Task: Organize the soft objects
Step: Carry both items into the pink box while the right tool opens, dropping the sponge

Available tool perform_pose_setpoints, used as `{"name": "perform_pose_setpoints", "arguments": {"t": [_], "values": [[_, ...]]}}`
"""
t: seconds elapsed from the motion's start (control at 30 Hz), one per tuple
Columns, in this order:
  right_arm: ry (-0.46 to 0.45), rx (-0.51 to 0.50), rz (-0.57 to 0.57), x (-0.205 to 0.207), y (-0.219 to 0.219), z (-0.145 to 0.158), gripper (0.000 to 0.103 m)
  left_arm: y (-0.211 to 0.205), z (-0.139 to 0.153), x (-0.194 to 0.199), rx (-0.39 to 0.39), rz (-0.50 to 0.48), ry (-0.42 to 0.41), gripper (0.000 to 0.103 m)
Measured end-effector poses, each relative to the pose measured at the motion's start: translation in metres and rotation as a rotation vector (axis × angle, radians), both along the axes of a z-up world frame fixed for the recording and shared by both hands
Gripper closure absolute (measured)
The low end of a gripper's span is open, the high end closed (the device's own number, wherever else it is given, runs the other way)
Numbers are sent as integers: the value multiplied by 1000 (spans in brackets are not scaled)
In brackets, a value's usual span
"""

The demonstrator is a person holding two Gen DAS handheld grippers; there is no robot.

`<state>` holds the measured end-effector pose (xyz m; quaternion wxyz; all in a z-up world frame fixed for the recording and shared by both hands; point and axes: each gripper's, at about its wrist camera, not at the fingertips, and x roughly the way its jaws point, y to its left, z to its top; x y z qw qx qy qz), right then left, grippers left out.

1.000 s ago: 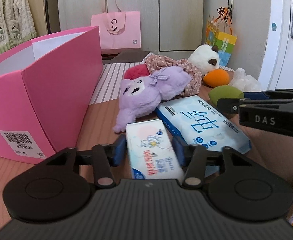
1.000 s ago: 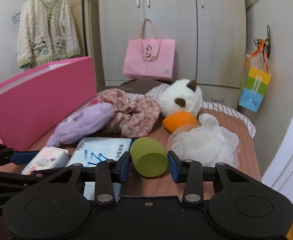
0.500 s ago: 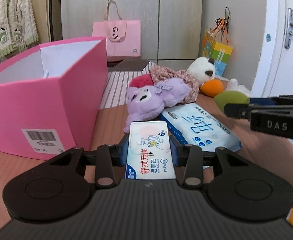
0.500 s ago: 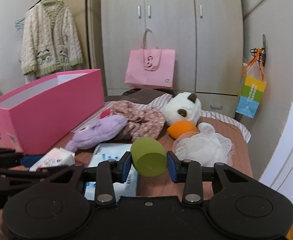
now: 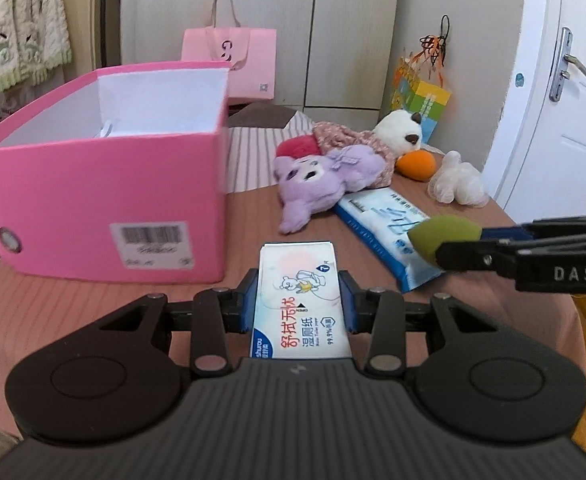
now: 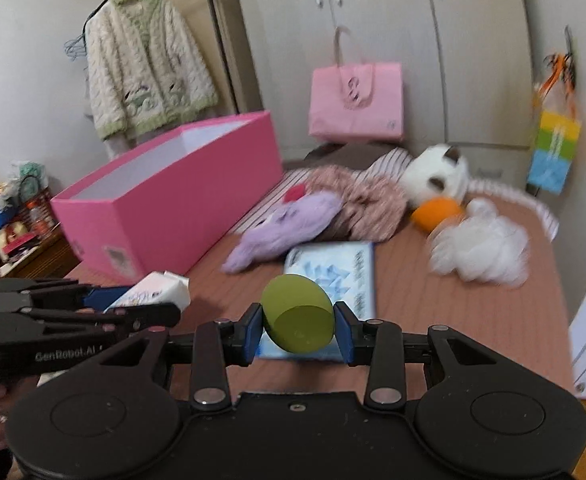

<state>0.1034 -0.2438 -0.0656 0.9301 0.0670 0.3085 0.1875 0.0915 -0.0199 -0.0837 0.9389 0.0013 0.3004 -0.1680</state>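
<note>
My left gripper point(image 5: 299, 300) is shut on a small white wet-wipes pack point(image 5: 299, 304) and holds it above the brown table, right of the open pink box point(image 5: 105, 208). My right gripper point(image 6: 297, 330) is shut on a green egg-shaped sponge point(image 6: 297, 312), lifted above the blue tissue pack point(image 6: 333, 272). The sponge point(image 5: 443, 234) also shows in the left wrist view. A purple plush point(image 5: 325, 176), floral cloth point(image 5: 357, 140), white bear plush point(image 5: 399, 130), orange sponge point(image 5: 416, 164) and white mesh puff point(image 5: 457, 182) lie behind.
A pink gift bag point(image 5: 231, 62) stands at the back by the cupboard doors. A coloured bag point(image 5: 421, 100) hangs on the right wall. A white door point(image 5: 565, 120) is at the right. A cardigan point(image 6: 145, 76) hangs at the left.
Both grippers have risen from the table with their objects, the wipes pack and the green sponge. The views now look down more, and the pink box's inside shows.
</note>
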Motion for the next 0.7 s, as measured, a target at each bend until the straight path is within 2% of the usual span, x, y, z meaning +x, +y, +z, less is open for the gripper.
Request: {"name": "perform_pose_setpoints", "arguments": {"t": [0.1,0.33,0.47,0.7], "values": [[37,20,41,-2,8,-2,60,11,3,-4,7,6,9,64],[51,6,155,-12,37,9,60,35,17,-13,24,-13,28,64],[89,52,224,-9,55,18,60,51,26,-15,27,-25,52,64],[78,58,300,-6,82,36,60,73,50,-19,35,-60,61,64]]}}
